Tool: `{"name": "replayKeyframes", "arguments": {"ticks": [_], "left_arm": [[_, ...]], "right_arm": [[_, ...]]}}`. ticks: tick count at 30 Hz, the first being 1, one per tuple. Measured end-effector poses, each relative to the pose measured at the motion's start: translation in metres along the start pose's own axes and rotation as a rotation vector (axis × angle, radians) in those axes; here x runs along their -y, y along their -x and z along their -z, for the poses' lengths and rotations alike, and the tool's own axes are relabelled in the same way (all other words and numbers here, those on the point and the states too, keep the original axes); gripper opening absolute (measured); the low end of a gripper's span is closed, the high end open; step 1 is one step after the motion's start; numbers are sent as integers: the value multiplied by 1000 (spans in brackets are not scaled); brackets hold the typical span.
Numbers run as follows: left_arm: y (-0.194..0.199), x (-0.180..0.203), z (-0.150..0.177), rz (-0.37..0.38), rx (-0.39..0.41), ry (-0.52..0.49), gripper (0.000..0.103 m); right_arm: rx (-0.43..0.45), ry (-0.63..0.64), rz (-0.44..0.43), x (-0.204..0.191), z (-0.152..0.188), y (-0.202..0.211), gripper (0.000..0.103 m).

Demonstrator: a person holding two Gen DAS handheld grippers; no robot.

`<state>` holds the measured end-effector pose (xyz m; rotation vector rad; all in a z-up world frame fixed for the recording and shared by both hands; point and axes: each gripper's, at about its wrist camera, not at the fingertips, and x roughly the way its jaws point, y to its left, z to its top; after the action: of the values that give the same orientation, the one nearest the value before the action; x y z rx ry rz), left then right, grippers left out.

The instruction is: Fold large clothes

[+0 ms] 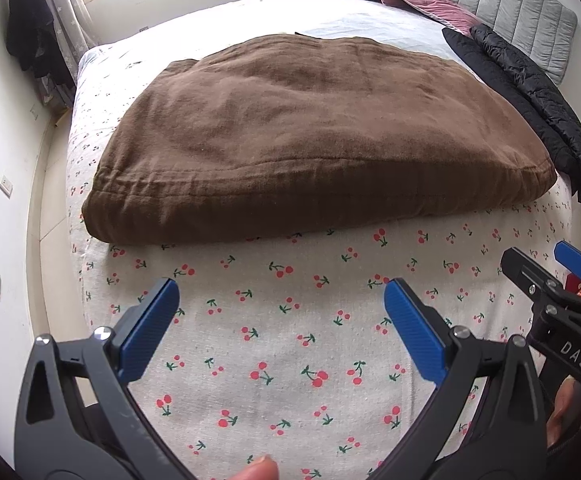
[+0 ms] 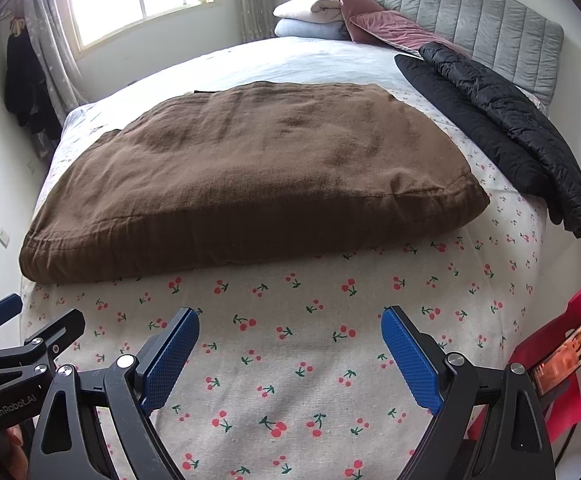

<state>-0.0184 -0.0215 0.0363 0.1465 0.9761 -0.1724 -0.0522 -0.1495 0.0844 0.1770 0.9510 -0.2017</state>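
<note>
We find the brown folded garment [image 1: 290, 136] lying flat mid-bed on the cherry-print sheet [image 1: 290, 340]. Left gripper [image 1: 281, 322] and right gripper [image 2: 290, 350] hover nearside, jaws spread, holding nothing.

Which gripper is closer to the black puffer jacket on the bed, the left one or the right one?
Right. The black puffer jacket lies along the bed's right side, beyond the brown garment. The right gripper hovers open nearer that side; the left gripper, also open, is farther left.
</note>
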Motion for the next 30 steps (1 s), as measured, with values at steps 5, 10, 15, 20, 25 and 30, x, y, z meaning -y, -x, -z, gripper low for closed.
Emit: {"name": "replayKeyframes", "arguments": {"ticks": [5, 10, 15, 20, 25, 30], "left_arm": [[-1, 1, 0, 0, -3, 6, 102], [-4, 3, 1, -18, -9, 4, 102], [-6, 3, 2, -33, -17, 11, 102], [-7, 3, 2, -29, -26, 17, 102], [-7, 6, 3, -21, -30, 13, 102], [-6, 7, 3, -19, -29, 11, 102]], "right_arm": [[-1, -6, 3, 2, 1, 0, 94], [4, -7, 3, 3, 2, 1, 94], [2, -18, 3, 6, 4, 1, 94], [6, -22, 1, 7, 4, 2, 94], [0, -21, -3, 6, 5, 0, 94], [1, -18, -1, 5, 4, 1, 94]]}}
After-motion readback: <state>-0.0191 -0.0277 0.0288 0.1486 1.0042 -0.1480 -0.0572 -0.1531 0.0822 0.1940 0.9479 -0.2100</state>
